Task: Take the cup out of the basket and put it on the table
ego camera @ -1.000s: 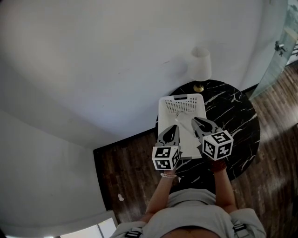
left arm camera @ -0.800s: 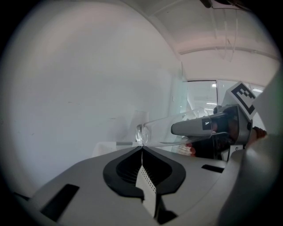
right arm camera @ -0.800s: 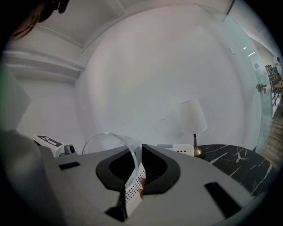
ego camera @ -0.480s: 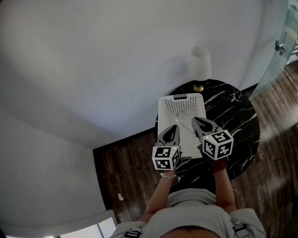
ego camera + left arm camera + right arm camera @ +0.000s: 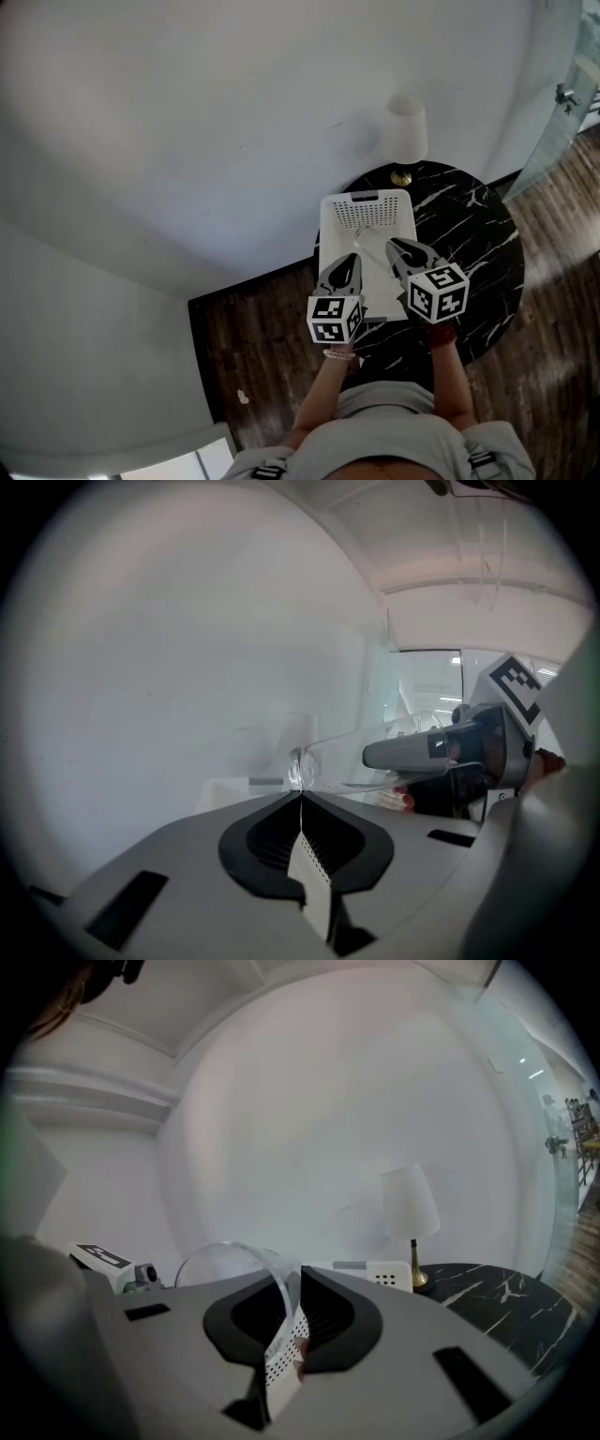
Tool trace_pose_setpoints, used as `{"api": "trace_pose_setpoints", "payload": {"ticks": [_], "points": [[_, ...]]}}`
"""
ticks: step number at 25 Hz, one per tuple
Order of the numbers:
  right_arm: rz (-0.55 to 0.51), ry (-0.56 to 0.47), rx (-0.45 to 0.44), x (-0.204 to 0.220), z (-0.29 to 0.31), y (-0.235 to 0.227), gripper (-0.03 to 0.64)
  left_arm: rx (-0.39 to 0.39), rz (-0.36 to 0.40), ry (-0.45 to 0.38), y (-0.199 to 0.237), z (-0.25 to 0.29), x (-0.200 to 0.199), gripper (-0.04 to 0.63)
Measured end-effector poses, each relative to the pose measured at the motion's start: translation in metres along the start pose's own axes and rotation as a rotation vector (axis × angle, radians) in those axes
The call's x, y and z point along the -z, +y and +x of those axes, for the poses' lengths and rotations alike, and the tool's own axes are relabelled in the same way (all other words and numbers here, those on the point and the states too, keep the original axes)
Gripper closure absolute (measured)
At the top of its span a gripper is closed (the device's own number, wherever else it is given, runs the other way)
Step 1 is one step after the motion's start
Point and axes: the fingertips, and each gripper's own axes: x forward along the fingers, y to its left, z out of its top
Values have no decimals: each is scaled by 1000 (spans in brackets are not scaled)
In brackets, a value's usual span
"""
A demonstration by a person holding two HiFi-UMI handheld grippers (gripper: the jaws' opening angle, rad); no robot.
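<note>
No shift since a second ago; right gripper (image 5: 394,244) jaws tight on cup (image 5: 372,246) over basket (image 5: 367,202); left gripper (image 5: 351,258) jaws together.

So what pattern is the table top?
The table is black marble with white veins, clearest in the head view.

A round black marble counter (image 5: 478,253) with white veins stands on a dark wooden floor (image 5: 244,328) against a plain white wall (image 5: 187,112). On it sits a white perforated plastic basket (image 5: 366,199), and a lamp with a white shade and brass foot (image 5: 405,131) stands at the counter's far edge. Over the basket the right gripper (image 5: 394,246) meets a clear glass cup (image 5: 368,242). The left gripper (image 5: 345,265) hangs just beside it, over the basket's left side.
</note>
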Motion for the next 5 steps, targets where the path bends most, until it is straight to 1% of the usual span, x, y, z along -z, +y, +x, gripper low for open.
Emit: {"api": "trace_pose_setpoints", "payload": {"ticks": [5], "points": [[-4,6,2,2,2,0,584,-1,-1,0,1,1,1,589]]}}
